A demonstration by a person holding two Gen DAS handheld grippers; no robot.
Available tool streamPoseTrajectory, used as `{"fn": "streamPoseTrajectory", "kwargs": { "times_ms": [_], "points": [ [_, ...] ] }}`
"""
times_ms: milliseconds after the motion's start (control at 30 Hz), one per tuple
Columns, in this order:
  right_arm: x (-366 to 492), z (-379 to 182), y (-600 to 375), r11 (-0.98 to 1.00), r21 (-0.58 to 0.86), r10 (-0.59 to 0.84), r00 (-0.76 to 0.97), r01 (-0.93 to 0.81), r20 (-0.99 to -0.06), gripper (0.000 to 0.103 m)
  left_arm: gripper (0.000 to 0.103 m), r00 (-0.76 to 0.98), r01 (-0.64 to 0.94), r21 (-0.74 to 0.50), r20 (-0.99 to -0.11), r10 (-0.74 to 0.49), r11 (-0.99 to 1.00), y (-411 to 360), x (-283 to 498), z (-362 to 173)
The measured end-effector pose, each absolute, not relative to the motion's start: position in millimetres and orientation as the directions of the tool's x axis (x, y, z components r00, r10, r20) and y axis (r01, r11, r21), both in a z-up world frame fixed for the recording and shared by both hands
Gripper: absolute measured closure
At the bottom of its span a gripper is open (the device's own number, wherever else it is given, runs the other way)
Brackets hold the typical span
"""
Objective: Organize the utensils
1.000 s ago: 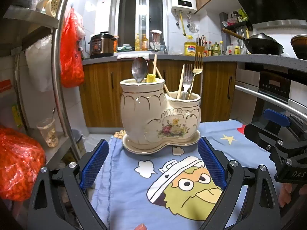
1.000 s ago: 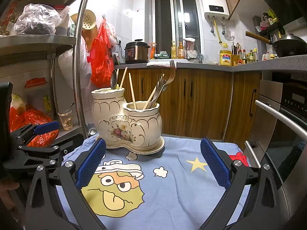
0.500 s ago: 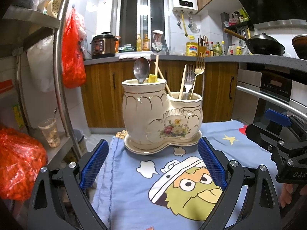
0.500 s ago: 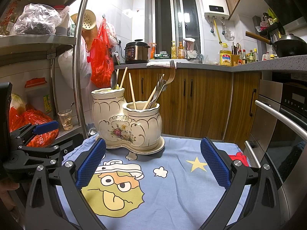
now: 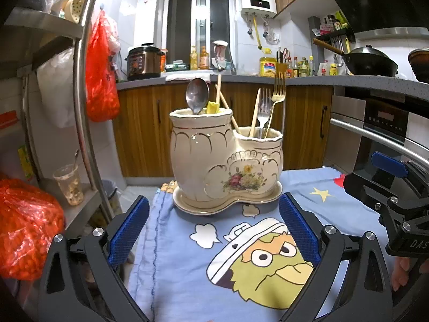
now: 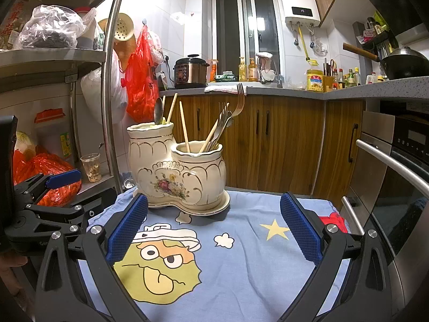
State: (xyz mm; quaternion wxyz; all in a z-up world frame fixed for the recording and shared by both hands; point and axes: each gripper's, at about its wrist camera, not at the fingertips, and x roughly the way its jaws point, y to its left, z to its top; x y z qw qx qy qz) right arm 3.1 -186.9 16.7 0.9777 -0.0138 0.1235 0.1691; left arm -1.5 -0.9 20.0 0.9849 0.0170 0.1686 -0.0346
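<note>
- Glossy glazed ceramic, gilt-lined: utensil holder (image 5: 226, 158) ahead of both claws.
- Polished metal: spoon (image 5: 197, 95), forks (image 5: 277, 91).
- Matt wood: chopsticks (image 6: 184, 126).
- Soft printed cloth (image 6: 241, 263) beneath.

The lower ends of the spoon (image 5: 198, 95), chopsticks (image 6: 184, 126) and forks (image 5: 276, 99) are hidden inside the holder (image 5: 225, 161). In the left wrist view, the right gripper (image 5: 396, 187) is cut off at 3 o'clock. Bottle labels (image 6: 346, 76) at 1 o'clock are too small to be read.
</note>
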Motion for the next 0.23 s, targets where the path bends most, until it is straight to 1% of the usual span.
{"fn": "streamPoseTrajectory", "kwargs": {
  "times_ms": [233],
  "points": [
    [3.4,16.4,-186.8,0.942,0.015,0.327,0.912,-0.334,-0.247,0.005,0.005,0.939,0.056,0.017,-0.34,-0.047,0.998,-3.4,-1.5,17.9]
  ]
}}
